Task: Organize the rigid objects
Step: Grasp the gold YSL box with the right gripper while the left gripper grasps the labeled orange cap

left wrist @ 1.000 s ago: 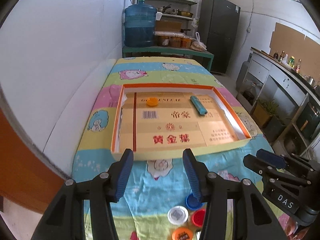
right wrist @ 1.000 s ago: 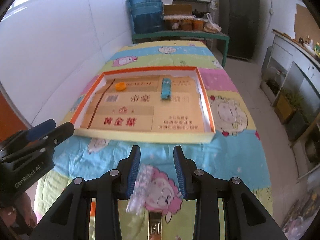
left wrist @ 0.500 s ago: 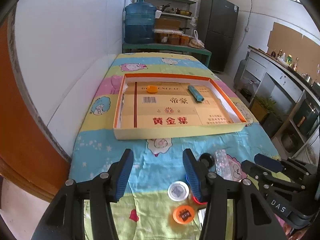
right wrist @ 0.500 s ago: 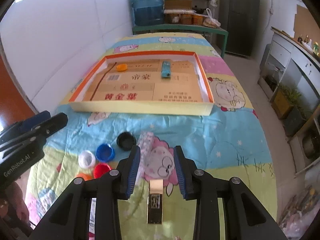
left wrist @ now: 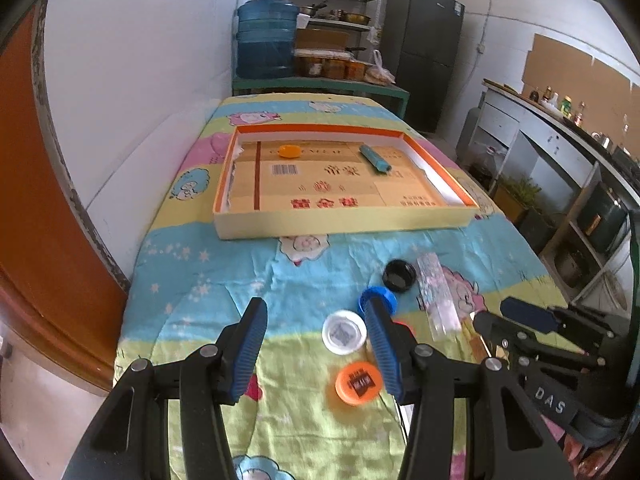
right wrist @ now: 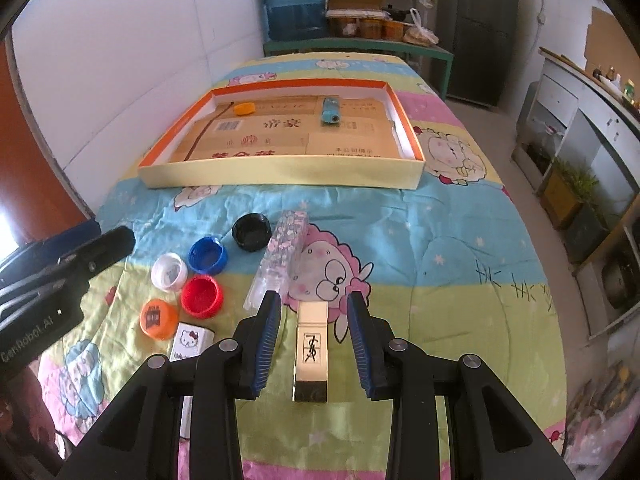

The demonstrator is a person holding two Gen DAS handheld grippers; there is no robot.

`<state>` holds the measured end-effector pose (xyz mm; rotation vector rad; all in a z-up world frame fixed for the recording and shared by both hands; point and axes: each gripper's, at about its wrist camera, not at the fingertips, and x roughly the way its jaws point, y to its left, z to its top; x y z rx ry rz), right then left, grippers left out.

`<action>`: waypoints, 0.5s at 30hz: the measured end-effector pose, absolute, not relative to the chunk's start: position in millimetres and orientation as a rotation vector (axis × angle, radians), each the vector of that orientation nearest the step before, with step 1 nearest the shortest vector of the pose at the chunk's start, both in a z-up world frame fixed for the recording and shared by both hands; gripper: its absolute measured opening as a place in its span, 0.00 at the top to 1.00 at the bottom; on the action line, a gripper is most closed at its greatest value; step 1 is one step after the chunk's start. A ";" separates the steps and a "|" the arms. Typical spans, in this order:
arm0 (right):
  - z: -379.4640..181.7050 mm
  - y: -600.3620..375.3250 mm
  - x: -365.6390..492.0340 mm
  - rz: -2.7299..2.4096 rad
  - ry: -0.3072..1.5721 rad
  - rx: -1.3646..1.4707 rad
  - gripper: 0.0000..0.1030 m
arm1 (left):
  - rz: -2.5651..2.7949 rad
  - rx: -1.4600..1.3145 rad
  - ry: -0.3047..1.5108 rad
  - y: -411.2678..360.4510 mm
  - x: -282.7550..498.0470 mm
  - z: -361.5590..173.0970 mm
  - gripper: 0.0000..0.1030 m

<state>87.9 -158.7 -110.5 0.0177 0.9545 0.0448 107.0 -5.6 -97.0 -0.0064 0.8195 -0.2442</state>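
Both jaws wide, gripping nothing. Right gripper point(right wrist: 314, 340) straddling gold case point(right wrist: 311, 356); off-center closing likely twists it. Could nudge caps point(right wrist: 202, 295).

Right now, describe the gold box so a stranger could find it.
Start at the shallow orange-rimmed cardboard tray on the cartoon-print tablecloth, then come to the near edge. The slim rectangular gold box lies there, alone among round plastic caps in bearing a black monogram.
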 end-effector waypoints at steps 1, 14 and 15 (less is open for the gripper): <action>-111.6 -158.6 86.4 0.045 0.956 0.017 0.66 | -0.252 -0.002 0.826 -6.1 104.5 -99.9 0.50; -124.0 -158.5 77.8 0.043 0.980 0.025 0.66 | -0.317 0.025 0.877 -15.6 85.2 -123.9 0.50; -124.0 -158.3 77.5 0.043 0.980 0.024 0.66 | -0.322 0.029 0.878 -17.2 84.5 -125.1 0.50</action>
